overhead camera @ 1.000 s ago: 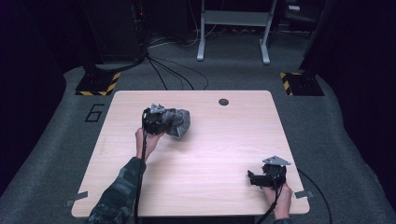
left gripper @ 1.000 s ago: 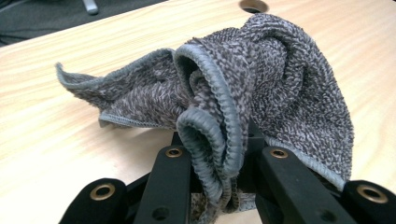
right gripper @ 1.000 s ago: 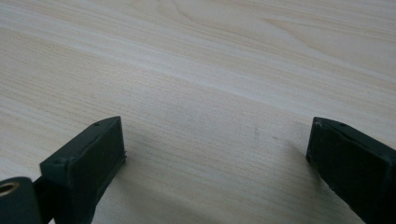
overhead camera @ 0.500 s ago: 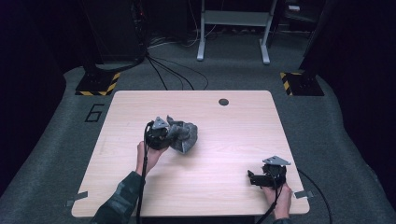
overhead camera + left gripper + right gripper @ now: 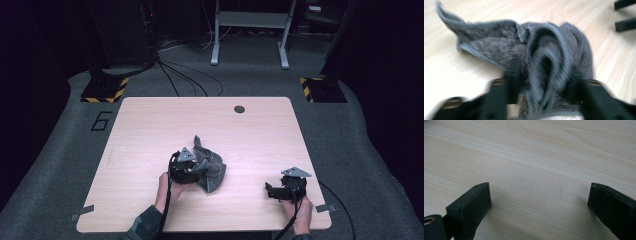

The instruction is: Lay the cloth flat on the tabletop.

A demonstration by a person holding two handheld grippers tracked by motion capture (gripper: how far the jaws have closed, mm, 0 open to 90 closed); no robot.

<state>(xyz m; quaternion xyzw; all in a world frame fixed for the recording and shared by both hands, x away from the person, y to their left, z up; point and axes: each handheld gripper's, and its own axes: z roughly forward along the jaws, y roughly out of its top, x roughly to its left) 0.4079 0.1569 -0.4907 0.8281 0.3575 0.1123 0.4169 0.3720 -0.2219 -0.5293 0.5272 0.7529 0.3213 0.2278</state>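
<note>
In the high view, the left gripper (image 5: 186,169) is held low at the table's near centre, clamped on a crumpled grey fleecy cloth (image 5: 209,167) lying on the pale wooden table (image 5: 150,130). The right gripper (image 5: 285,188) rests well apart, near the right corner.

In the left gripper view, the cloth (image 5: 544,57) is seen bunched between the jaws.

In the right gripper view, the jaws are spread wide over bare wood (image 5: 536,157).

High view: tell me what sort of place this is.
Probably a lab or recording studio, not a home: a bare wooden table on grey carpet, hazard-striped blocks on the floor, loose cables and a metal stand against a dark backdrop.
</note>
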